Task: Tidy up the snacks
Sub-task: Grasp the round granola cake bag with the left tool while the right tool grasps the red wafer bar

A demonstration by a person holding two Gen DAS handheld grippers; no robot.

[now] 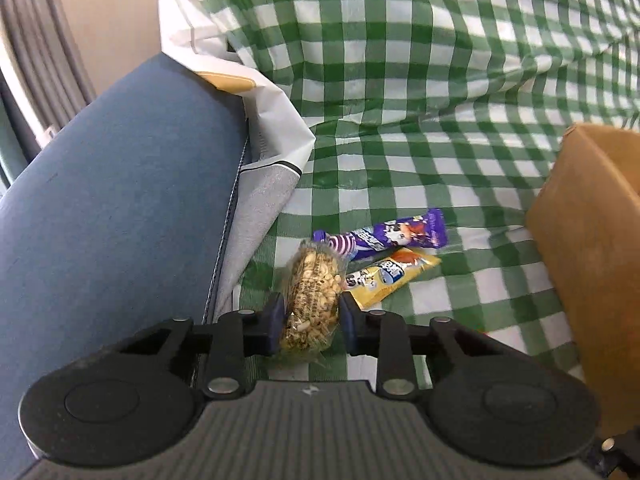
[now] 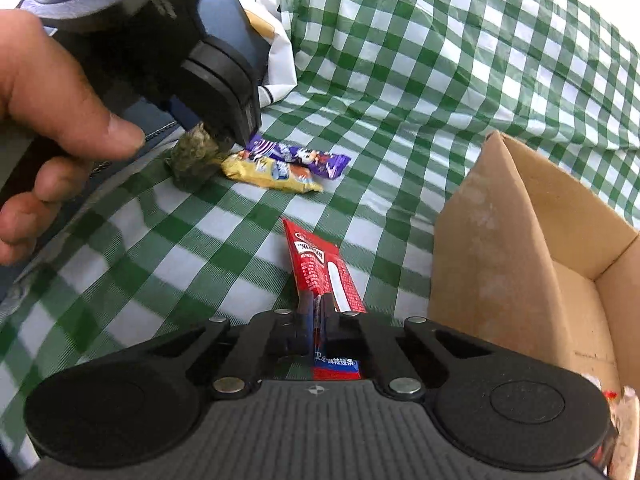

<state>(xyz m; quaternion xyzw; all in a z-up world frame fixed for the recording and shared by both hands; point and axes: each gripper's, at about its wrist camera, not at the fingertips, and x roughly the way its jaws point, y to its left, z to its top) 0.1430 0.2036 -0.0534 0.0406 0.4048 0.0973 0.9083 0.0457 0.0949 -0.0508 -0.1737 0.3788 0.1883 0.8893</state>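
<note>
Between the blue pads of the left claw, in the left wrist view, sits a clear-wrapped bar of puffed grain — pale yellow kernels packed in a crinkly film. Its long axis runs away from the camera, along the fingers, and both pads press its sides, so the claw is pinching it. Just beyond lie two more wrapped snacks on the green-and-white checked cloth: one purple packet and one yellow packet, side by side and touching, both slanting up to the right. A brown cardboard box stands at the right edge, and a blue cushion fills the left, with a white bag crumpled against it.

Over on the right wrist view, the right claw has its jaws pressed together on one red packet — a flat sachet with a brick pattern and a white stripe. Its long axis points forward and slightly left, one end jutting past the fingertips, the other tucked back under the claw. Farther off, a person's hand grips the left claw, whose tip meets the grain bar just beside the yellow and purple packets. The open cardboard box stands to the right, flaps up.
</note>
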